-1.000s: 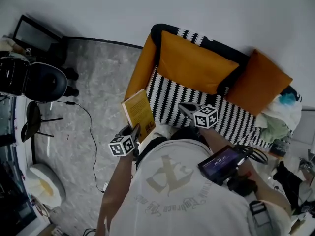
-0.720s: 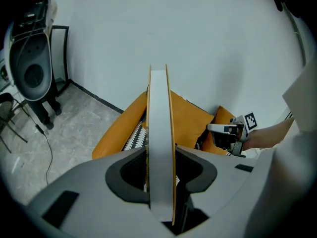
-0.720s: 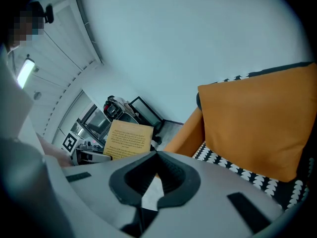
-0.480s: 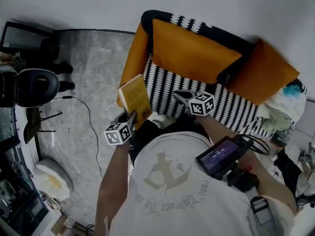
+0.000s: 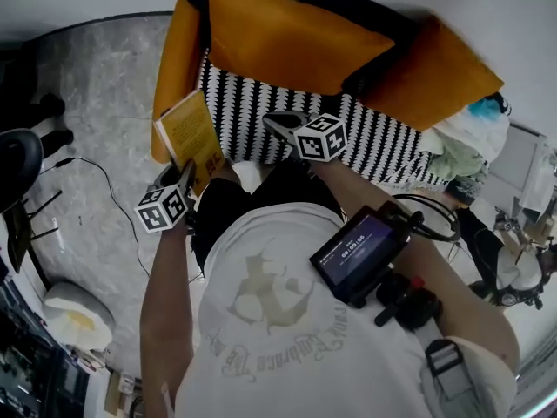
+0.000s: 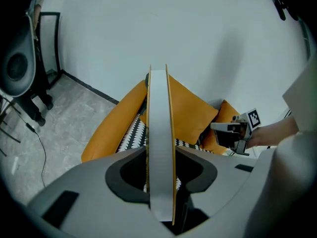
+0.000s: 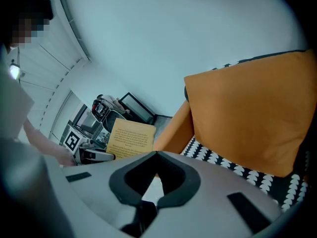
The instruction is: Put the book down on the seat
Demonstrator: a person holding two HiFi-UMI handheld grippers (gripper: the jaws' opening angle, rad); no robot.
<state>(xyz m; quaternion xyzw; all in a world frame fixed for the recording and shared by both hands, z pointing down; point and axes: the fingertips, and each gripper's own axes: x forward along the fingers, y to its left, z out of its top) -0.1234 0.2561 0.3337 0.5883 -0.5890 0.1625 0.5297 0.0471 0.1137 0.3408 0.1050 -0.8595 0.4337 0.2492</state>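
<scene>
- Book, yellow-covered, stands upright with its lower end clamped between the jaws of the left gripper, and the rest rises above them.
- It is held in the air at the front corner of the sofa on the person's left, against the orange armrest, not resting on the black-and-white seat.
- In the left gripper view it is edge-on, the grey page block running straight up from the jaws, which press on both covers.
- The right gripper hangs over the seat's front edge, near the book but apart from it, with its jaws closed together on nothing.
- An orange cushion leans along the seat's back edge.
</scene>
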